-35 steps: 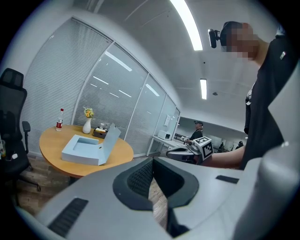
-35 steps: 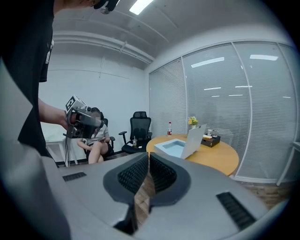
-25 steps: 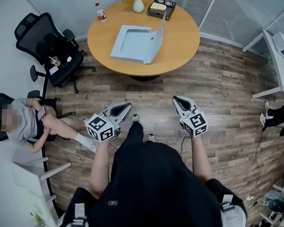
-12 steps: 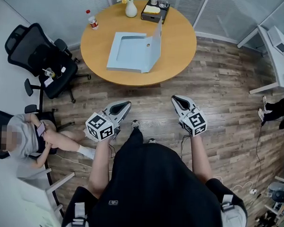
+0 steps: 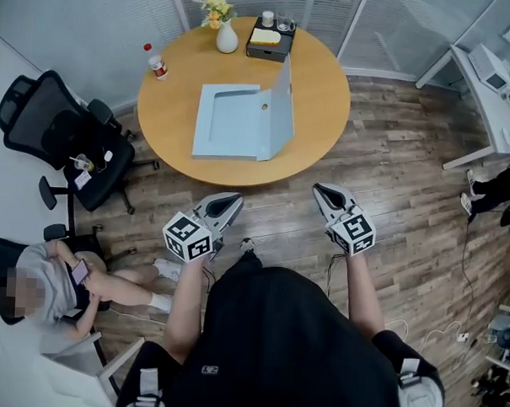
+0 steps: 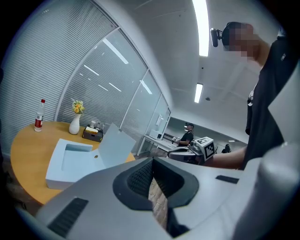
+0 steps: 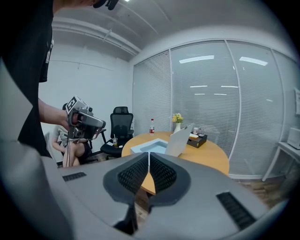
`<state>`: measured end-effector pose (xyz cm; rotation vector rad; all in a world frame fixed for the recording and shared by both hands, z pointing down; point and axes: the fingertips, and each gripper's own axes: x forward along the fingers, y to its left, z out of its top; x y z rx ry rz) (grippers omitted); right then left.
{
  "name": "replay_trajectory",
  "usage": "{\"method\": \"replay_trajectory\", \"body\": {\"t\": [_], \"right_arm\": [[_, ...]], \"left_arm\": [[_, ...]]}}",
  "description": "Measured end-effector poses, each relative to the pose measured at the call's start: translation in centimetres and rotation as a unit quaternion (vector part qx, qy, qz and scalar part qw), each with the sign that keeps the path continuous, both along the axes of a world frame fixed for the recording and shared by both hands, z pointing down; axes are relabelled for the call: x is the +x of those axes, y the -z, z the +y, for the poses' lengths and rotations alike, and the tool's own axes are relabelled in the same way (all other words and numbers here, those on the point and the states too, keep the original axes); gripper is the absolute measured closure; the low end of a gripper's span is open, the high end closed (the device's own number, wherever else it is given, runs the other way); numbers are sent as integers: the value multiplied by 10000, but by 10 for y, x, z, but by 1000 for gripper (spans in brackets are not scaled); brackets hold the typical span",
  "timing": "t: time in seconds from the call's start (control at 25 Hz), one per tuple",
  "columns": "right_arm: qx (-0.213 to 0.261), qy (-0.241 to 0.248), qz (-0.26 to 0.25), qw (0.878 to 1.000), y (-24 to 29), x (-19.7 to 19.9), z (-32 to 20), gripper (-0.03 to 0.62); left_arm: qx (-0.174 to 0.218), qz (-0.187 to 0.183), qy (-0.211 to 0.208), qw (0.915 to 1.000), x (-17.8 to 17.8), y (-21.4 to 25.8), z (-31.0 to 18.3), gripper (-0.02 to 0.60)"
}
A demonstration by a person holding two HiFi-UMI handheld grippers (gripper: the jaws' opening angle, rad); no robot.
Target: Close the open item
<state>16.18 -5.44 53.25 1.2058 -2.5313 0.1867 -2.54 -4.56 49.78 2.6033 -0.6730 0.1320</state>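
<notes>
On the round wooden bench (image 5: 328, 83) ahead, near its middle, sits the open item: a pale blue box (image 5: 229, 121). It is a shallow square base with a sunken well, and its flat lid (image 5: 281, 98) stands nearly upright along the box's right-hand edge in the head view. The left hand-held gripper (image 5: 231, 203) and the right hand-held gripper (image 5: 323, 193) hang over the plank floor (image 5: 391, 187), well short of the bench's near rim, both pointing toward it. Each gripper's own view shows its ribbed dark pads pressed together with nothing between them, so both are closed and empty. I judge the step in hand to be the approach, with the closing itself not yet begun. The next move probably calls for bringing one gripper to the lid's outer face or top edge and tipping it over the hinge line onto the base. Closed jaws would do for a push, so no grasp seems needed, though the other gripper might steady the base if it slides. The box looks like smooth matte card or thin board, stiff and light, with a small round dot near the hinge side that may be a clasp or magnet. The bench top is a smooth, warm wood-tone surface. Beyond the box stand a rounded white vase (image 5: 227, 39) of yellow flowers, a dark rectangular tray (image 5: 272, 41) and a clear red-capped bottle (image 5: 158, 66).
</notes>
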Motion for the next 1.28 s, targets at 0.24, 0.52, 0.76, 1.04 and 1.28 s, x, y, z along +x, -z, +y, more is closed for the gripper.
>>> {"method": "replay_trajectory", "body": {"t": [0.24, 0.52, 0.76, 1.04, 1.28], "right_arm": [[-26, -296, 143, 9995, -4, -11, -32, 586], [-199, -398, 179, 9989, -17, -24, -54, 586], [-181, -344, 140, 9991, -17, -15, -88, 586], [-146, 143, 121, 9997, -13, -3, -144, 586], [-92, 624, 104, 9980, -9, 9, -199, 586]], "left_arm": [[36, -10, -205, 9998, -19, -3, -44, 575], [33, -51, -74, 10000, -48, -5, -80, 575], [-10, -115, 209, 9997, -58, -7, -97, 575], [-34, -135, 735, 9972, -46, -4, -124, 575], [18, -170, 1145, 9933, -24, 3, -157, 575]]}}
